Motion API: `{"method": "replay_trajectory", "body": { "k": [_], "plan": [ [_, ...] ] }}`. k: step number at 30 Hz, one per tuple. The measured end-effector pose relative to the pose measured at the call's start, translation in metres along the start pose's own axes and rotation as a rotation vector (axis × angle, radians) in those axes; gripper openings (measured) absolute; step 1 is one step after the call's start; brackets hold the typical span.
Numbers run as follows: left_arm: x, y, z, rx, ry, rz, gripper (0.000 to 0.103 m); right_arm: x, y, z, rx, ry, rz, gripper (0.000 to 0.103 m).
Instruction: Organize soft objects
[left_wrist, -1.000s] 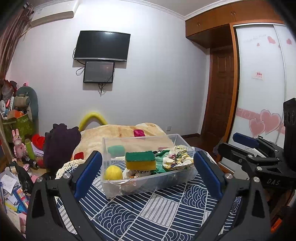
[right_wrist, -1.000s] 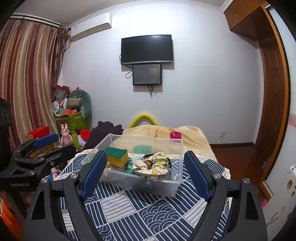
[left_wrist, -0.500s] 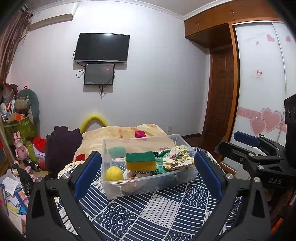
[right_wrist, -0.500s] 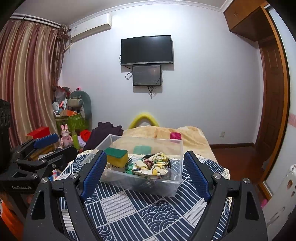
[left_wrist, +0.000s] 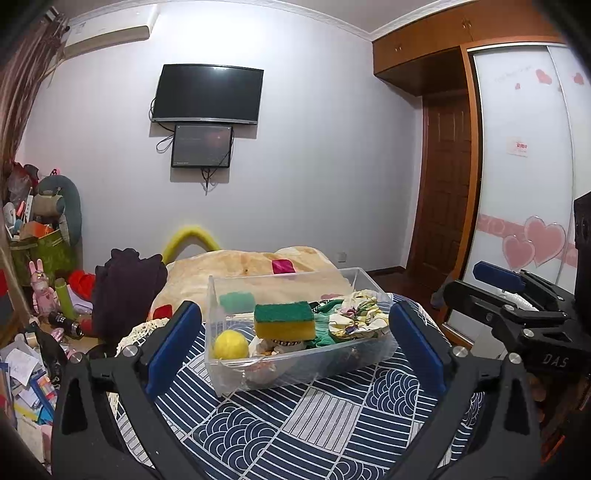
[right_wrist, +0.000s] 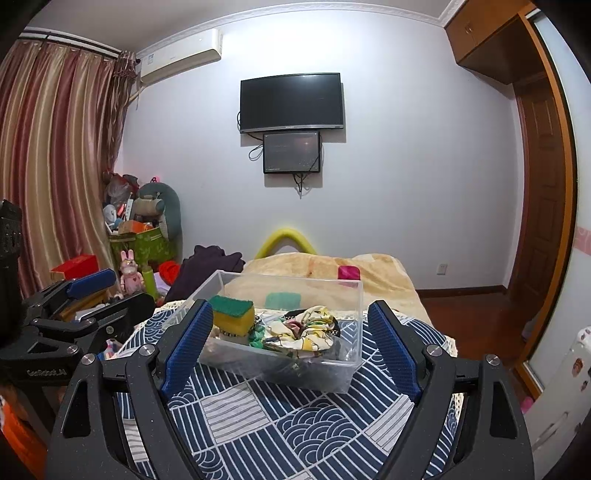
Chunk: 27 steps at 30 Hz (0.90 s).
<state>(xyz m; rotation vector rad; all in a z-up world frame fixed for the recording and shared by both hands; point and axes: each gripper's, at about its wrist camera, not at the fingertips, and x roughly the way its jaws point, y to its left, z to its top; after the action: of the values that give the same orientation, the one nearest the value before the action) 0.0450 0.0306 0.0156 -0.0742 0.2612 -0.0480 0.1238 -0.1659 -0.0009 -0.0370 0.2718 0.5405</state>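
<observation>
A blue-and-white patterned cloth (left_wrist: 332, 417) covers the surface that carries everything, and a clear plastic bin (left_wrist: 295, 373) sits on it toward its far edge, with a beige blanket (left_wrist: 243, 266) lying beyond that edge. The left gripper (left_wrist: 295, 347) hangs above the near part of the cloth with its blue-padded jaws spread wide and nothing between them, the bin framed in the gap but well apart from both pads. The right gripper (right_wrist: 291, 343) is likewise spread and empty, facing the same bin (right_wrist: 314, 373) from the other side. Inside the bin, a floral cloth bundle (left_wrist: 358, 317) fills the right end, touching a green fabric piece (left_wrist: 325, 325) beside it. A yellow sponge with a green scouring top (left_wrist: 284, 319) rests raised on other items near the middle. A yellow ball (left_wrist: 231, 344) sits in the bin's near-left corner, against the front wall. A flat green sponge (left_wrist: 236, 301) shows at the back-left wall; whether it is inside or behind the bin I cannot tell.
</observation>
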Motion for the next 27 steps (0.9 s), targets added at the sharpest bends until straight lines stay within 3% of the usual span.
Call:
{"method": "replay_trajectory", "body": {
  "k": [16, 22, 27],
  "plan": [
    [0.0035, -0.0013, -0.0015, 0.006, 0.016, -0.017, 0.103, -0.0009, -0.0005, 0.0012, 0.005, -0.003, -0.007, 0.088],
    [0.0027, -0.0038, -0.0027, 0.008, 0.025, -0.029, 0.103, -0.0008, 0.0005, -0.0004, 0.007, -0.005, -0.012, 0.099],
    [0.0021, -0.0066, -0.0036, 0.015, 0.026, -0.025, 0.103, -0.0015, 0.0009, -0.0013, 0.010, -0.005, -0.014, 0.100]
  ]
}}
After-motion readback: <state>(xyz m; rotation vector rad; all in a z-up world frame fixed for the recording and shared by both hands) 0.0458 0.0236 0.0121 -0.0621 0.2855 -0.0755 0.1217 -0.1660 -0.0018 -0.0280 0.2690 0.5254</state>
